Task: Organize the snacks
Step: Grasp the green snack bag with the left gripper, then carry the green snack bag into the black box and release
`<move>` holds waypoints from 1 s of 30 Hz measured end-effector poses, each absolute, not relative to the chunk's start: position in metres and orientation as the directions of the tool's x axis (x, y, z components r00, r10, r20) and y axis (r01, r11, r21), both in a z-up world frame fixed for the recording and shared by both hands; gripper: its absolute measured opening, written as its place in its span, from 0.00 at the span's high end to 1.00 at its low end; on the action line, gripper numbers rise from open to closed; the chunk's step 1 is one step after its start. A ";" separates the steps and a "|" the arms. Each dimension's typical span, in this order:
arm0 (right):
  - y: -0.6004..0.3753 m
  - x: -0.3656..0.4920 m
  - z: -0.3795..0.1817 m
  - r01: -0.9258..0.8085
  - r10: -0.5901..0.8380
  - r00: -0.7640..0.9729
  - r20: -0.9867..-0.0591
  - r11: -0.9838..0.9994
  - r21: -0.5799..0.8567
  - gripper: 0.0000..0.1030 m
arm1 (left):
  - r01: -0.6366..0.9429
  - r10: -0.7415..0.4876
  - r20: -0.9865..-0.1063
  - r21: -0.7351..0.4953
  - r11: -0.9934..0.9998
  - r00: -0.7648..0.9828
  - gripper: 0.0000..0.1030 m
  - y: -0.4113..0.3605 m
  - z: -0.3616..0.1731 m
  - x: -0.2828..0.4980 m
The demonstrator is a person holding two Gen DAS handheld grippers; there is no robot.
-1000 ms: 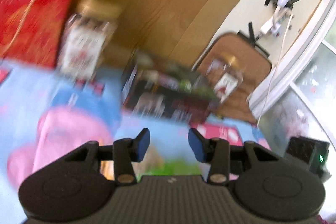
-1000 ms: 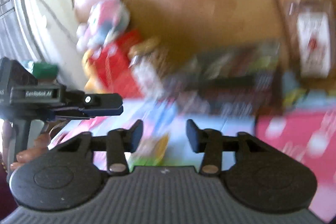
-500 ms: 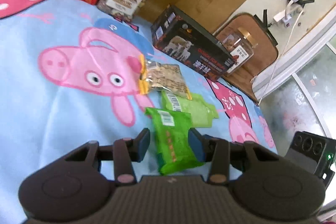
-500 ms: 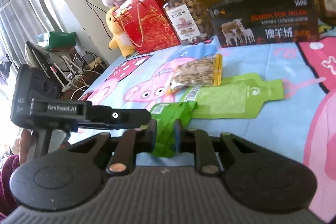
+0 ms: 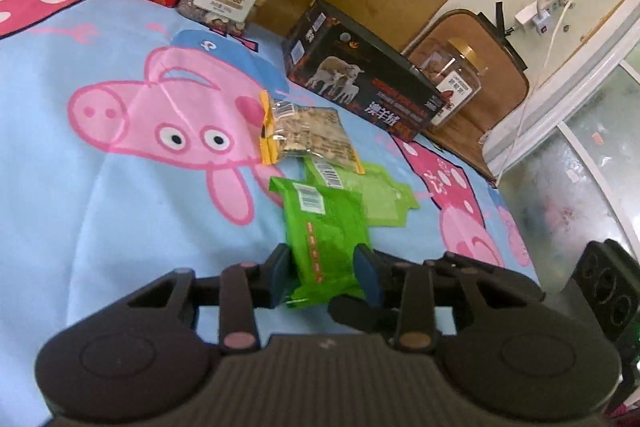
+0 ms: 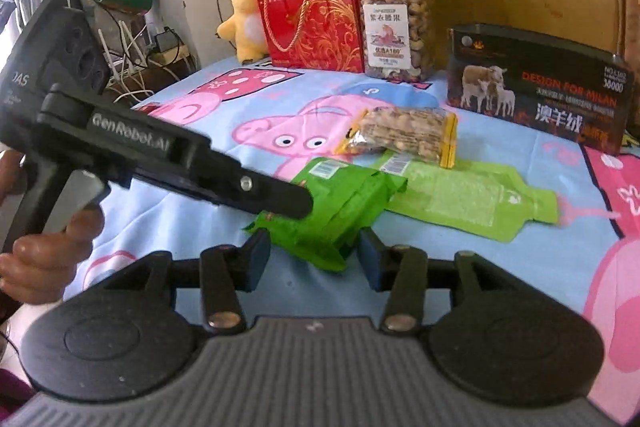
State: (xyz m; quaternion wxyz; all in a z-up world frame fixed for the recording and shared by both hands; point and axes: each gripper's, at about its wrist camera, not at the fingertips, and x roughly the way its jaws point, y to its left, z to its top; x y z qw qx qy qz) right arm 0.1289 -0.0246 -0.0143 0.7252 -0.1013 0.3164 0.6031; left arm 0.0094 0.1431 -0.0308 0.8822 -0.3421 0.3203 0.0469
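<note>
A bright green snack packet (image 5: 324,227) lies on the cartoon-pig bedsheet (image 5: 80,195). My left gripper (image 5: 323,273) straddles its near end, fingers touching its sides. In the right wrist view the packet (image 6: 340,203) lies just beyond my open right gripper (image 6: 312,257), and the left gripper's body (image 6: 180,167) crosses above it. A flat light-green pouch (image 5: 376,195) (image 6: 472,195) and a clear yellow-edged nut bag (image 5: 308,135) (image 6: 404,133) lie behind.
Along the wooden headboard stand a red gift bag (image 6: 316,11), a nut jar (image 6: 396,27), a dark box with sheep (image 6: 536,95) and a second jar (image 5: 452,83). Plush toys (image 6: 248,19) sit at the far left. The bed edge drops off at left.
Both views swung down from the headboard to the sheet. My left gripper moved forward around the green packet. My right gripper opened and backed off that packet.
</note>
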 end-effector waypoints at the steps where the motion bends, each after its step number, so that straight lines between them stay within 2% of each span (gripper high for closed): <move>1: -0.026 0.127 -0.013 -0.940 0.813 0.078 -0.577 0.252 0.229 0.56 | -0.308 -0.137 -0.599 -0.578 0.756 0.789 0.68 0.143 -0.030 0.007; 2: -0.027 0.125 -0.011 -0.942 0.818 0.086 -0.568 0.253 0.221 0.60 | -0.306 -0.143 -0.593 -0.589 0.748 0.792 0.68 0.143 -0.028 0.004; 8: -0.034 0.117 0.006 -0.952 0.858 0.106 -0.502 0.233 0.197 0.61 | -0.276 -0.113 -0.541 -0.585 0.762 0.833 0.68 0.142 -0.001 -0.008; 13: -0.032 0.127 0.016 -0.949 0.874 0.150 -0.461 0.259 0.182 0.61 | -0.242 -0.089 -0.521 -0.533 0.811 0.849 0.68 0.141 0.030 0.017; 16: -0.028 0.150 0.027 -0.940 0.880 0.199 -0.431 0.296 0.170 0.62 | -0.198 -0.078 -0.492 -0.483 0.853 0.867 0.68 0.141 0.054 0.050; 17: -0.026 0.160 0.031 -0.937 0.880 0.216 -0.422 0.309 0.164 0.65 | -0.187 -0.075 -0.484 -0.470 0.862 0.872 0.68 0.143 0.062 0.064; 21: -0.018 0.209 0.041 -0.906 0.864 0.303 -0.403 0.393 0.160 0.67 | -0.130 -0.119 -0.466 -0.468 0.874 0.877 0.68 0.147 0.082 0.127; 28: -0.001 0.301 0.037 -0.836 0.823 0.374 -0.428 0.499 0.228 0.65 | -0.150 -0.102 -0.498 -0.441 0.885 0.861 0.68 0.157 0.074 0.229; 30: 0.002 0.314 0.033 -0.821 0.804 0.408 -0.433 0.531 0.212 0.65 | -0.181 -0.084 -0.525 -0.434 0.882 0.847 0.64 0.162 0.065 0.248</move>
